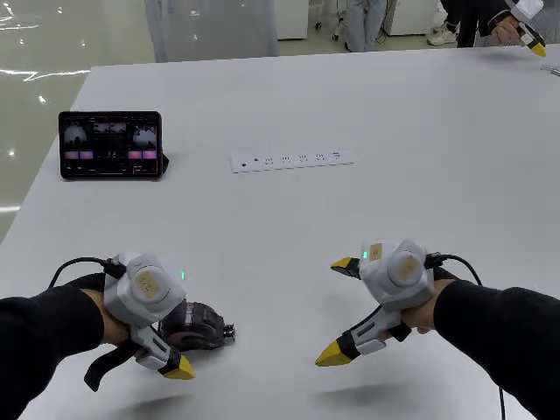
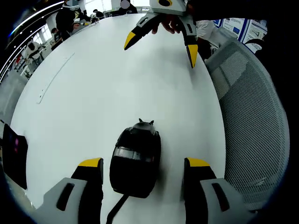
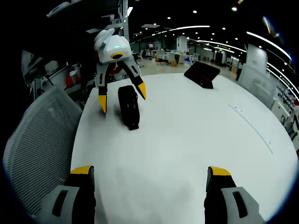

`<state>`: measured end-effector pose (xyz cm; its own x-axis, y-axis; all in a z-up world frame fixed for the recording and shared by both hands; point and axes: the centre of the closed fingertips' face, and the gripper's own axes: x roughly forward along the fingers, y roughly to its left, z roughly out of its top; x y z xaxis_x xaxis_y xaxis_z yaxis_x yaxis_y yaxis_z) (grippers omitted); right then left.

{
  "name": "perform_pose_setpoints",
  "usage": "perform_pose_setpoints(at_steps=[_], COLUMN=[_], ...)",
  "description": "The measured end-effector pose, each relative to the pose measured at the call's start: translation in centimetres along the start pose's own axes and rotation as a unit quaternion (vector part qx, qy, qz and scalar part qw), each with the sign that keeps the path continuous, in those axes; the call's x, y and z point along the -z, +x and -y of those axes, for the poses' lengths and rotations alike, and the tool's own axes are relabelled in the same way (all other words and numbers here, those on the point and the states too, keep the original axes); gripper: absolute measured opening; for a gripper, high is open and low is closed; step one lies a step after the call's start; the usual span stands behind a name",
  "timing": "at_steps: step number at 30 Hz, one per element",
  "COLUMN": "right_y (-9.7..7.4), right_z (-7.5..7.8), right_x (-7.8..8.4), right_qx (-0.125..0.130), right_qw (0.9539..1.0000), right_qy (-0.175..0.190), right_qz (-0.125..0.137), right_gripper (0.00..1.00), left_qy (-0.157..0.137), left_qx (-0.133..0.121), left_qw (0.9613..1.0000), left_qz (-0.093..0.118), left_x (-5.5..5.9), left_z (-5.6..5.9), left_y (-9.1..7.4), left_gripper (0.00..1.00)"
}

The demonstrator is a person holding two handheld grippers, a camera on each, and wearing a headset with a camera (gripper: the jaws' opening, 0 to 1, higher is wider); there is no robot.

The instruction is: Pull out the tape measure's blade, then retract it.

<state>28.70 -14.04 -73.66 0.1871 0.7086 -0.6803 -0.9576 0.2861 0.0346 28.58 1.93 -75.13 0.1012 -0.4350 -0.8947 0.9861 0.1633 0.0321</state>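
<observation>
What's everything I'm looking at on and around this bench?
table: one, white, under everything
tape measure: one, black, on the table, near left
tablet: one, black, screen lit, far left
power strip: one, white, table's middle
mesh chair: one, grey, beside the table
left gripper: one, white with yellow tips, open, jaws either side of the tape measure
right gripper: one, white with yellow tips, open, holding nothing
sleeves: two, black, behind the grippers
</observation>
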Motion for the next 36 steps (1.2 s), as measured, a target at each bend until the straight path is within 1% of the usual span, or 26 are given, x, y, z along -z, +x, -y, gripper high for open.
perform_pose_setpoints(at_steps=[5,6,7,8,9,11,14,15,16,18,19,20,24,27,29,32,34,36], right_y=[1.8,2.0,2.4,2.7,3.0,3.4,3.9,4.1,4.2,4.6,4.8,4.9,5.8,6.8,7.3,8.2,8.6,9.0], right_z=[-0.8,-0.8,-0.9,-0.9,-0.9,-1.1,-1.2,-1.3,-1.3,-1.3,-1.3,-1.3,-1.4,-1.7,-2.1,-2.6,-2.9,-2.9], right_x=[-0.9,-0.7,-0.8,-1.0,-1.1,-1.5,-2.0,-2.1,-2.2,-2.5,-2.6,-2.8,-3.3,-3.8,-4.0,-4.0,-4.1,-4.4], right_qx=[-0.019,-0.019,-0.025,-0.024,-0.026,-0.030,-0.033,-0.035,-0.035,-0.038,-0.039,-0.039,-0.040,-0.043,-0.046,-0.052,-0.057,-0.055], right_qw=[0.9997,0.9996,0.9992,0.9992,0.9991,0.9991,0.9989,0.9989,0.9989,0.9988,0.9989,0.9989,0.9989,0.9987,0.9986,0.9971,0.9966,0.9962], right_qy=[-0.015,-0.016,-0.024,-0.027,-0.027,-0.025,-0.029,-0.027,-0.027,-0.027,-0.025,-0.023,-0.023,-0.026,-0.026,-0.052,-0.057,-0.063], right_qz=[-0.008,-0.015,-0.019,-0.018,-0.019,-0.018,-0.016,-0.015,-0.014,-0.013,-0.012,-0.010,-0.007,-0.006,-0.005,-0.020,-0.021,-0.022], right_gripper=[0.98,0.95,0.90,0.87,0.88,0.89,0.86,0.86,0.85,0.82,0.81,0.79,0.74,0.68,0.63,0.54,0.52,0.49], left_qy=[0.007,0.008,0.010,0.010,0.010,0.017,0.026,0.021,0.008,0.027,0.030,0.025,0.021,0.015,0.024,0.022,0.020,0.018], left_qx=[-0.001,0.002,0.006,0.007,0.007,0.000,-0.013,-0.006,-0.007,-0.008,-0.008,-0.007,-0.003,-0.003,-0.009,-0.016,-0.018,-0.019], left_qw=[1.0000,1.0000,0.9999,0.9999,0.9999,0.9999,0.9996,0.9997,0.9999,0.9996,0.9995,0.9997,0.9998,0.9999,0.9997,0.9996,0.9996,0.9996], left_qz=[0.003,0.003,0.005,0.004,0.003,0.001,-0.001,0.005,-0.001,0.000,-0.001,-0.001,-0.002,0.001,-0.001,-0.007,-0.006,-0.004], left_x=[-0.3,-0.4,-0.5,-0.5,-0.6,-0.5,-0.5,-0.7,-0.5,-0.4,-0.4,-0.4,-0.3,-0.3,-0.3,-0.3,-0.2,-0.2], left_z=[-0.1,0.0,0.1,0.2,0.1,-0.2,-0.9,-1.0,-0.9,-1.0,-0.9,-0.9,-0.9,-1.0,-0.9,-1.0,-1.0,-1.0], left_y=[0.1,0.2,0.2,0.3,0.3,0.4,0.4,0.5,0.4,0.5,0.5,0.5,0.5,0.6,0.6,0.6,0.6,0.6], left_gripper=[0.58,0.57,0.54,0.53,0.52,0.48,0.37,0.35,0.35,0.35,0.35,0.35,0.35,0.34,0.34,0.34,0.34,0.34])
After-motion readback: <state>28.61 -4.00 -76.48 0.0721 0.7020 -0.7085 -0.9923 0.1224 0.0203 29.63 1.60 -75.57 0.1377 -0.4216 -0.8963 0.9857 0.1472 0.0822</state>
